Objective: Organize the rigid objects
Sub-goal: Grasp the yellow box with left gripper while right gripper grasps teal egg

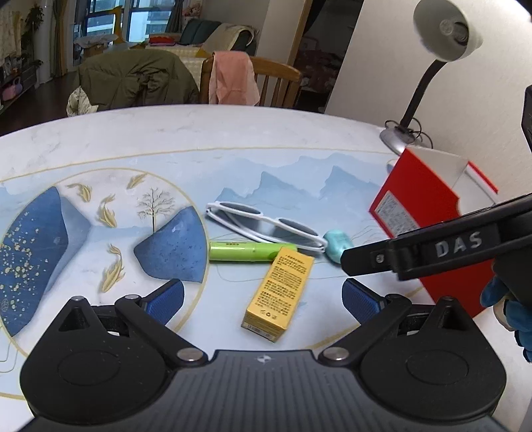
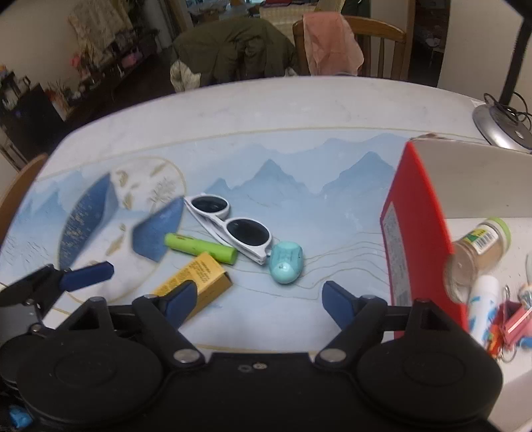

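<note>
across the middle of both wrist views lay a table (image 1: 232, 133) with a painted blue mountain cover, and on it a small cluster: white sunglasses (image 1: 266, 222), a green tube (image 1: 246, 251) just below them, a yellow carton (image 1: 279, 292) touching the tube's end, and a teal case (image 1: 337, 244) at the sunglasses' right tip. at the right edge of the frame stood a red box (image 2: 419, 232), open on top, with a spice jar (image 2: 478, 252), a white tube (image 2: 482, 305) and clips inside. the left gripper (image 1: 262, 295) was released, blue pads wide, hanging over the yellow carton without touching it. the right gripper (image 2: 256, 299) was also spread, nothing between its pads. at upper right in the left view stood a desk lamp (image 1: 445, 30).
</note>
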